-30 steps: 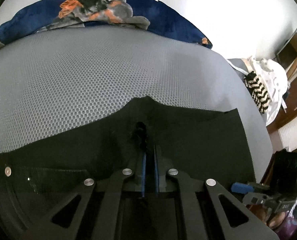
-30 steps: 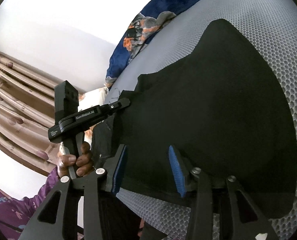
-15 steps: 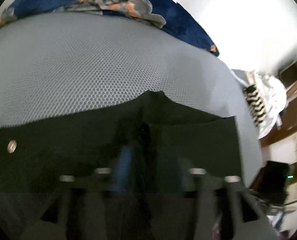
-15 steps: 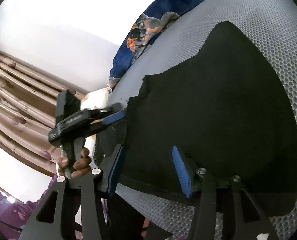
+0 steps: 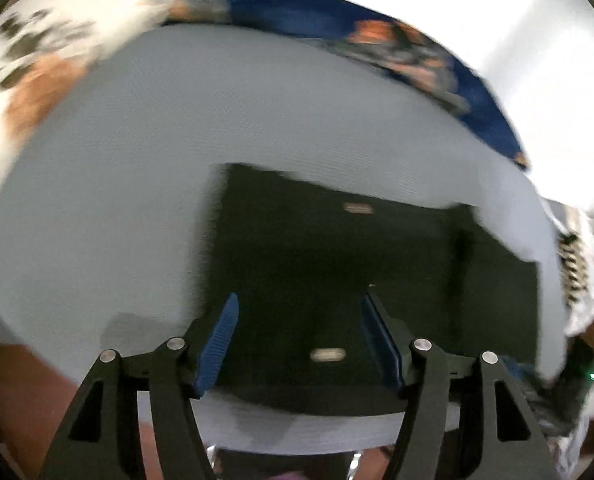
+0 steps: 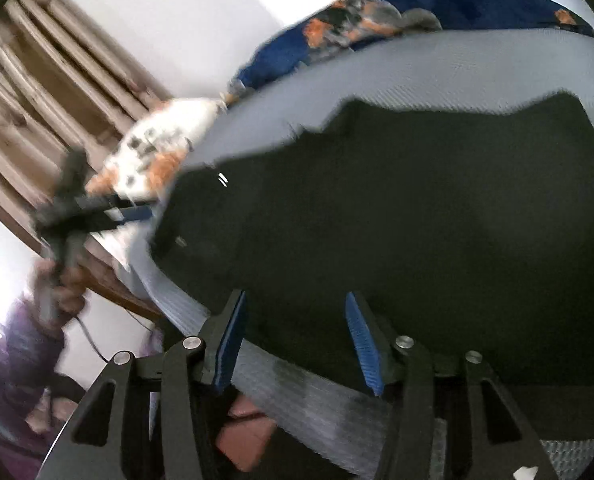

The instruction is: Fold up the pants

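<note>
**Both grippers empty over pants**

Grey mesh mattress (image 5: 145, 184) is carrying black pants (image 5: 337, 264), lying flat, partly folded. Left gripper (image 5: 299, 342) and right gripper (image 6: 295, 344) are gaping wide, gripping nothing. Pinch one edge layer squarely before lifting.

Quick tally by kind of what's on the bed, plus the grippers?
Black pants: 1
Blue patterned blanket: 1
White spotted cloth: 1
Grippers: 2, left and right
Total: 5
</note>
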`<state>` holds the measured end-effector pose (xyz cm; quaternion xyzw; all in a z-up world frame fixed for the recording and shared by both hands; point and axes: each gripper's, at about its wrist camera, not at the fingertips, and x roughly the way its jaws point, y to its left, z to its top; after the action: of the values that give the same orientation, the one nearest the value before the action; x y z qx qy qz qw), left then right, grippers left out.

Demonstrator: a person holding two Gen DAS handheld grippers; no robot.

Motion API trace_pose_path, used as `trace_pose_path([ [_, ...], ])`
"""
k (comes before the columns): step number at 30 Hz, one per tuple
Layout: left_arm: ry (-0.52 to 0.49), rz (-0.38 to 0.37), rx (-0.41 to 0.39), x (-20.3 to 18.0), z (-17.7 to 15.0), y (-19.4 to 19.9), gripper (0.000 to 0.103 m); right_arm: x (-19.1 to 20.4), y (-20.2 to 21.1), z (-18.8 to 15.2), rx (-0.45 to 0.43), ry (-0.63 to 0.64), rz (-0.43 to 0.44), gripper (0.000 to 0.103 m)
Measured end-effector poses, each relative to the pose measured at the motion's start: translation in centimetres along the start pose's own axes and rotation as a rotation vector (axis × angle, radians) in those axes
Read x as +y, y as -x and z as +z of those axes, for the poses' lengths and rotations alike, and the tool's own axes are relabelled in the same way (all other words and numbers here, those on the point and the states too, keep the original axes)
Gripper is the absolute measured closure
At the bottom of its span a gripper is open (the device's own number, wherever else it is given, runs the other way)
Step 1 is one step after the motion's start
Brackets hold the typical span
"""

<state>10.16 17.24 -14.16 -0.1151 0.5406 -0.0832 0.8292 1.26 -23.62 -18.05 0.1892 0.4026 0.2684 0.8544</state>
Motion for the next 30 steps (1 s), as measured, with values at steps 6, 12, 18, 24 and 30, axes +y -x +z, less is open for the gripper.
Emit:
trace_pose_path([
  [6,0.008,0.012,-0.007,5.2,-0.1,-0.6,0.039,1.7,3.6,1.8,-0.105,-0.082,0.125,0.054],
  [12,0.066,-0.146,-0.067,6.1,-0.7,0.8,0.038,2.5,3.9,-0.7,-0.023,-0.074,0.059,0.054],
  [18,-0.057,-0.373,0.094,0.2,-1.1,0.9,0.038,-0.7,2.8,-4.1,-0.029,-0.387,0.302,0.053],
  [24,-0.066,-0.485,0.205,-3.6,-2.4,-0.5,0.038,-1.5,-1.1,-5.1,0.016,-0.624,0.483,0.050],
  [30,-0.001,-0.353,0.068,0.3,-0.8,1.4,0.038,1.8,0.3,-2.6,0.007,-0.419,0.386,0.050],
])
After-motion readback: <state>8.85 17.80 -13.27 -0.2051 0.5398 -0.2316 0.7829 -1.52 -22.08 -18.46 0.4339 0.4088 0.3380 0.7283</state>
